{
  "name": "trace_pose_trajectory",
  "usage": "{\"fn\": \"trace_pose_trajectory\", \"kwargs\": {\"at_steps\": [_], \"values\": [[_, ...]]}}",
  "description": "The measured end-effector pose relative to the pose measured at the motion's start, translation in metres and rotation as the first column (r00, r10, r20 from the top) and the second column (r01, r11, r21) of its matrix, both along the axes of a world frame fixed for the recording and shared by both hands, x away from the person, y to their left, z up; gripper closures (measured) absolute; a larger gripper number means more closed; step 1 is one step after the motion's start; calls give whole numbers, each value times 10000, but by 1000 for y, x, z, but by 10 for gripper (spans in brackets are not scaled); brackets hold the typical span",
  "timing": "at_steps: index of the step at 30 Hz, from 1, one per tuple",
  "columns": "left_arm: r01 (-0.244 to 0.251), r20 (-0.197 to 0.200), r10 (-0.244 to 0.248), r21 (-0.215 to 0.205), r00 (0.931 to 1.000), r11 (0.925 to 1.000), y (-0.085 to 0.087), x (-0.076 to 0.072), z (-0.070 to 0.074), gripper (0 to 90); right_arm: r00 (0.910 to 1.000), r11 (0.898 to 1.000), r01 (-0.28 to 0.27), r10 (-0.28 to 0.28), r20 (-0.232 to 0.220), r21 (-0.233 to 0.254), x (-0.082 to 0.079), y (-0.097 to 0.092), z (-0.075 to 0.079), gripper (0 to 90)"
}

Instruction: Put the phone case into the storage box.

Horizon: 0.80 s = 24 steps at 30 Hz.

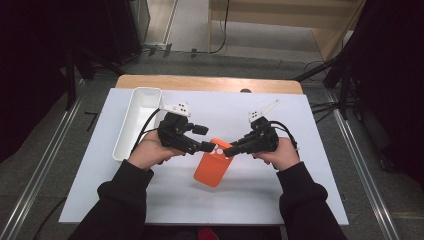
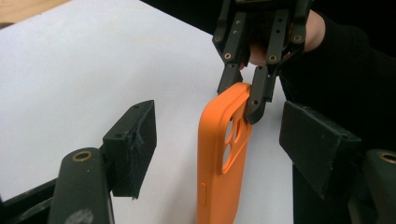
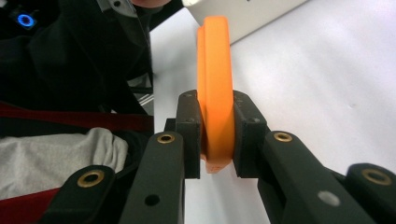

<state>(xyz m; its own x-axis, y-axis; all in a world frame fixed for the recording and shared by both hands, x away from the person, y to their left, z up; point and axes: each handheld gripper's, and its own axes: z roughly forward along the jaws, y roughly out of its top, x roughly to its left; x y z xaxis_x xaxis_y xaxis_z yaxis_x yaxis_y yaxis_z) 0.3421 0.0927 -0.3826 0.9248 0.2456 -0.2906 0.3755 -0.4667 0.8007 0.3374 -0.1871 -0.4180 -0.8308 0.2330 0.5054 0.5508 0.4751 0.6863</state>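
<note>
- Orange phone case, silicone by the look, held up off the white table cover, near its middle, tilted with the camera end uppermost.
- Clamped at that upper end by the right gripper; in the right gripper view both black pads pressed flat against the two faces of the case, edge-on between them.
- Seen again from the left gripper view: right gripper pinching the top corner of the case, camera cut-outs just below the grip.
- Left gripper parted, nothing gripped; in its own view the two pads standing wide on either side of the case, a clear gap on each side, no contact.
- In the high view, both gripper tips meeting close together at the case's upper end, left from the left, right from the right.
- Lower end of the case toward the person, down close to the cover; contact with it not clear.
- White oblong tray lying at the left of the cover, well apart from the case, just beyond the left hand.
- Right hand wrapped round its gripper's body, black sleeves entering from the bottom edge.
- Wooden table edge bare beyond the cover's far side.
</note>
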Motion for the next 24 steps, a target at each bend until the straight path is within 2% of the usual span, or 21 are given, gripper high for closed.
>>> {"fn": "trace_pose_trajectory", "kwargs": {"at_steps": [9,15,19,24], "values": [[-602,192,601,16,9980,9982,0,1,0,244,9980,9978,587,-594,-203,-301,1,0,4,744],[-844,290,842,58,9960,9964,-1,-1,1,245,9924,9918,1170,-1188,-328,-515,2,-3,5,744],[-1178,347,1181,-115,9924,9930,-1,-2,3,245,9896,9889,1369,-1391,-353,-583,3,-5,5,744],[-1498,589,1502,-116,9869,9886,-1,-4,4,245,9857,9846,1619,-1646,-370,-652,4,-7,5,744]]}}
